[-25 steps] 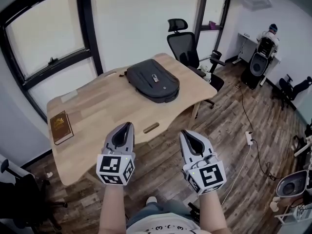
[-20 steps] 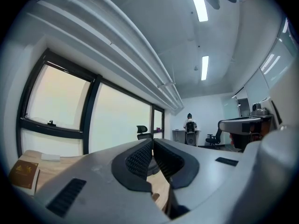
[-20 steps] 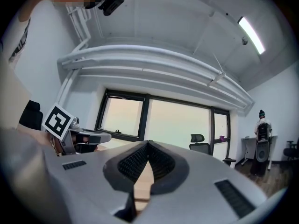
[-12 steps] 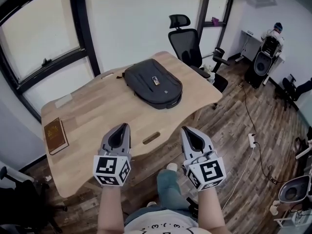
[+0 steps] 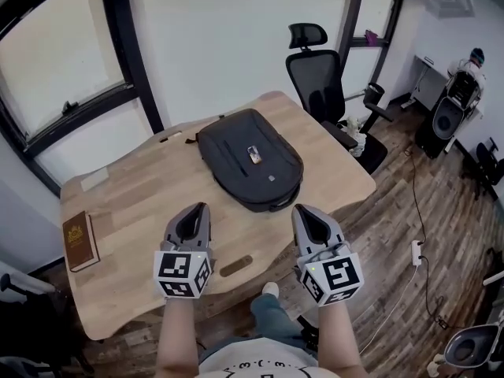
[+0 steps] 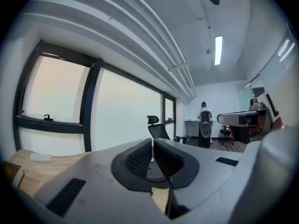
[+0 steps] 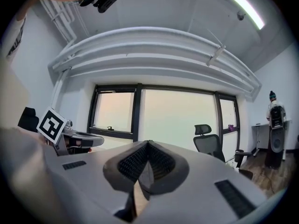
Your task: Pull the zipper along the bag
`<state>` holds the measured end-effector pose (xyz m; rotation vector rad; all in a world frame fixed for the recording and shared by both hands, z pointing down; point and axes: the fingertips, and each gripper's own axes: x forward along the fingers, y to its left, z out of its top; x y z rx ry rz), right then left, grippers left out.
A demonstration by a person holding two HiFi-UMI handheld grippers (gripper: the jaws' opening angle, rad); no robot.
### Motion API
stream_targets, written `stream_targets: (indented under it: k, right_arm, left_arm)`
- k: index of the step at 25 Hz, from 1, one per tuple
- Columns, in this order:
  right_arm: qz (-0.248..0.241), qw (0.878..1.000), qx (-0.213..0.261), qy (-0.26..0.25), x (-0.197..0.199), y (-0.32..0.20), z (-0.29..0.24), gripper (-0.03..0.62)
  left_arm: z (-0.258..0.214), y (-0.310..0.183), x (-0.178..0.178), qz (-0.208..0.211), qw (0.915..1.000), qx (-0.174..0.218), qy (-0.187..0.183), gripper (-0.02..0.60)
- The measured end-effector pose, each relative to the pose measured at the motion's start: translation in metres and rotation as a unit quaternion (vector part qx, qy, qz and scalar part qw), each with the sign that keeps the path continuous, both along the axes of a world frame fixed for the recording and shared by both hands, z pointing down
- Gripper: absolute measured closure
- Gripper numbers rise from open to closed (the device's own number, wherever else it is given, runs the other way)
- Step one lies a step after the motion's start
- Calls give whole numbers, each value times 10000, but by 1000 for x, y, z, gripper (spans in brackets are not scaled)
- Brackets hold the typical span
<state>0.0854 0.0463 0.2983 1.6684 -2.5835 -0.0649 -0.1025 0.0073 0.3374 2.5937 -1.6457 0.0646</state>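
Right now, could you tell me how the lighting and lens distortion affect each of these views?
Head view: even light, bag sharp, window frames bowed. Left gripper view: heavy fisheye, bright washed-out window, dark corners. Right gripper view: same curvature, ceiling light strip glares.

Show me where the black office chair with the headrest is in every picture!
Head view: the office chair is upper right of centre, behind the table.
Left gripper view: the office chair is small, just right of centre.
Right gripper view: the office chair is right of centre, low down.
Shared landmark: the black-framed window; the chair sits to its right in all three.
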Motion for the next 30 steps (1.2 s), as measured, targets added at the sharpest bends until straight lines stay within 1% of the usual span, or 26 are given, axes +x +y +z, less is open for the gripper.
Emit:
stream_targets:
  k: [4, 7, 8, 10, 11, 15, 19, 22, 24, 30]
  right_arm:
    - [-202, 9996, -198, 11, 17, -58, 10, 543]
    - [-342, 9988, -345, -25, 26, -95, 19, 543]
    - [-389, 9985, -386, -32, 28, -106, 22, 543]
    - [-475, 9978, -471, -30, 31, -124, 29, 543]
    - [-513, 9973, -520, -32, 33, -131, 34, 543]
    - [-614, 9953, -745, -75, 30, -151, 52, 543]
    - [-582, 9929, -1024, -143, 21, -165, 72, 543]
    - [-551, 9906, -1254, -54, 13, -173, 88, 543]
    - [-512, 9891, -1383, -11, 10, -179, 97, 543]
    - [-434, 9834, -1750, 202, -6, -190, 125, 543]
  left_arm:
    - [11, -50, 6, -276, 9994, -173, 63, 557]
    - [18, -81, 4, -619, 9979, -191, 45, 551]
    - [22, -90, 4, -673, 9975, -227, 56, 538]
    - [31, -104, 5, -704, 9969, -344, 57, 477]
    - [36, -110, 6, -719, 9966, -403, 41, 465]
    - [55, -123, 1, -816, 9947, -629, -65, 460]
    - [76, -137, -6, -761, 9931, -868, -223, 460]
    - [92, -148, -12, -708, 9916, -1044, -280, 460]
    - [105, -157, -13, -616, 9906, -1154, -396, 460]
    - [164, -183, -23, -352, 9826, -1661, -756, 461]
